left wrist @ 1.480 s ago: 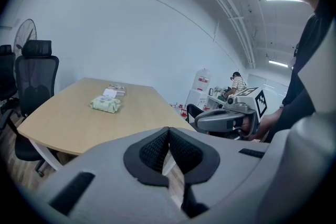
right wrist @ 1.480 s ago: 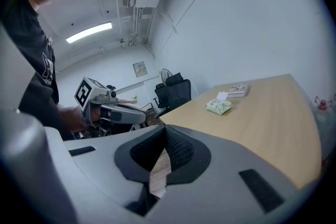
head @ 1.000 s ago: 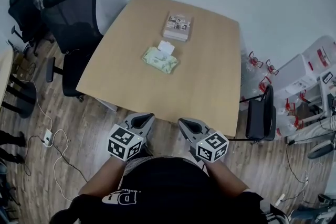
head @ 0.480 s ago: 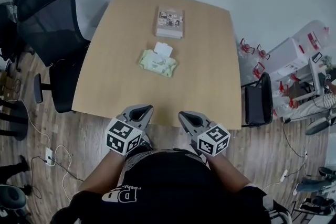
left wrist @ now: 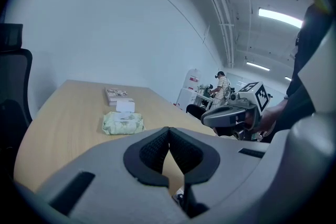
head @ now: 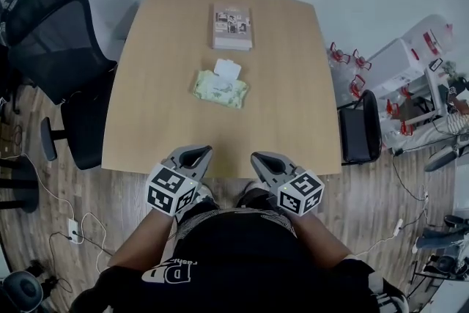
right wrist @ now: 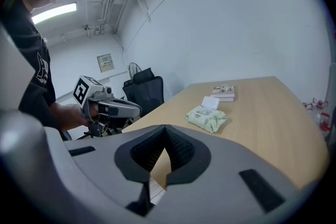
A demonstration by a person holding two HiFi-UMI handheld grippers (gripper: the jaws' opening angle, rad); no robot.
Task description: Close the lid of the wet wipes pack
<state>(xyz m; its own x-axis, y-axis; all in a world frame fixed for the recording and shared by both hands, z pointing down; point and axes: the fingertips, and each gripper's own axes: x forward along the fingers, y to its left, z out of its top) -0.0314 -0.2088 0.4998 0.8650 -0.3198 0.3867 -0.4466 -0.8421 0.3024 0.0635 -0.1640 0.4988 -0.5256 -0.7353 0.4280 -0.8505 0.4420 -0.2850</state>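
Shifted since a second ago: my head view swings, so table [head: 293,121] now sits square ahead and the fan has left the upper left corner; grippers keep their spot. Black office chair [head: 58,48] stands at table's left side. Left gripper [head: 192,154] and right gripper [head: 265,160] hover over near edge, well apart from pack, each claw pressed together at tips, pinching nothing. Booklet [head: 232,27] lies near far edge. Wet wipes pack [head: 220,89] lies mid-table, just beside booklet on my side. White lid [head: 228,69] stands flipped open toward booklet.
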